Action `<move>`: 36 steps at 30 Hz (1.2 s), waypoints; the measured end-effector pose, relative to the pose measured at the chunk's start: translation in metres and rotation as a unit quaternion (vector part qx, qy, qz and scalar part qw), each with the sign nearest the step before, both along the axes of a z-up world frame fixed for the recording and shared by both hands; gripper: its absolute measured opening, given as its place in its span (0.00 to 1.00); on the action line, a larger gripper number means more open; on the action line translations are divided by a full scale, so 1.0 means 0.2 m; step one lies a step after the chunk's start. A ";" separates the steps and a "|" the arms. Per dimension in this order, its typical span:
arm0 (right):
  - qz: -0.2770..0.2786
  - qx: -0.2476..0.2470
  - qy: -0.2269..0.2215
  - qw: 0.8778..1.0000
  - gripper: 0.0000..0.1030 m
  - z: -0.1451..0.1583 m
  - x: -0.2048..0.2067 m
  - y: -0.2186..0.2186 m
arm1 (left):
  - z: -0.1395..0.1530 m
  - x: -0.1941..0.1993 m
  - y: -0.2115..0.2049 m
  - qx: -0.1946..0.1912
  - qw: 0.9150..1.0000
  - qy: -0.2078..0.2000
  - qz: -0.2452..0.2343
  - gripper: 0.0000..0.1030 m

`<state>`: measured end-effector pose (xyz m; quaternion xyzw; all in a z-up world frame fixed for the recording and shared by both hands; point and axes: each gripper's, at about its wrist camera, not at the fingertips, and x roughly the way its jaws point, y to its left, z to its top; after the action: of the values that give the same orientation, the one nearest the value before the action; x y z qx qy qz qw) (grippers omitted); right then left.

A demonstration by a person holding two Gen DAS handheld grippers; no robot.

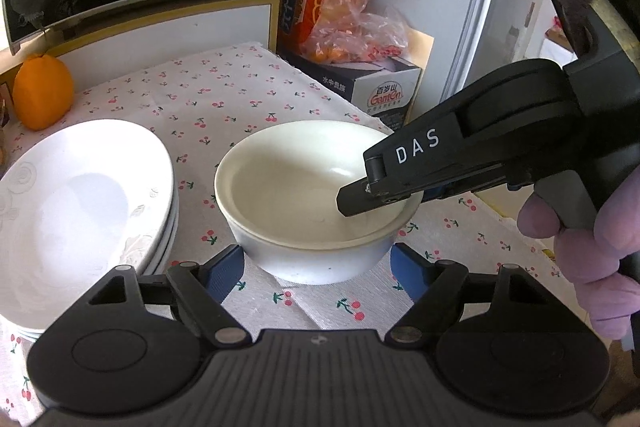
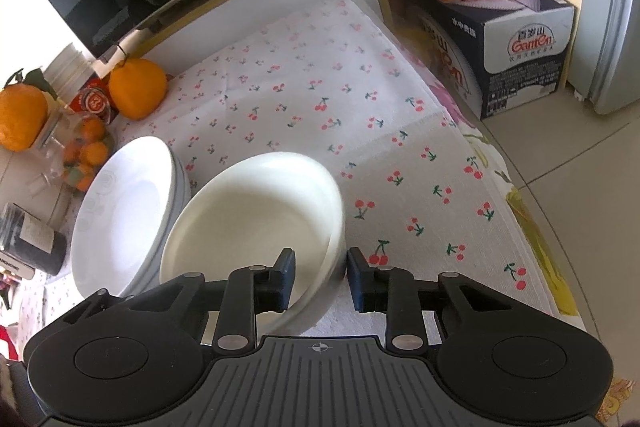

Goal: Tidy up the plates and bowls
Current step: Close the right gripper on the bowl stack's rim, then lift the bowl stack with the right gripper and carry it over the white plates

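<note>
Right gripper (image 2: 320,277): jaws astride near rim of cream bowl (image 2: 256,219), 1 pad inside, 1 outside, small gap each side; not clamped as far as visible. Cream bowl sits nested in white bowl (image 1: 320,263), centre of cherry-print tabletop (image 2: 304,95). Left gripper (image 1: 318,273): jaws spread wide, holding nothing, low in front of bowl stack.

Plate stack (image 1: 76,211) just beside bowls on their left, several plates piled. Judgement: plates stacked, 2 bowls nested, task near finished; only release or final placement left. No loose dishes visible.
</note>
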<state>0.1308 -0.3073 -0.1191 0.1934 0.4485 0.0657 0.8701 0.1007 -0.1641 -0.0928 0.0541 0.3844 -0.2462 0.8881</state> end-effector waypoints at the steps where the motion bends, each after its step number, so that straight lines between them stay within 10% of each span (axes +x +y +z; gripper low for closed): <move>1: 0.001 0.000 -0.002 1.000 0.27 0.01 0.00 0.00 | 0.00 0.00 0.00 -0.001 1.000 -0.001 0.000 0.75; 36: 0.023 0.044 -0.068 0.996 0.27 0.31 0.03 0.23 | 0.21 -0.04 0.30 -0.034 0.998 -0.018 0.047 0.74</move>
<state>0.1371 -0.2618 -0.0562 0.2168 0.3895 0.1182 0.8873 0.0929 -0.1050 -0.0499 0.0105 0.3615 -0.2160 0.9070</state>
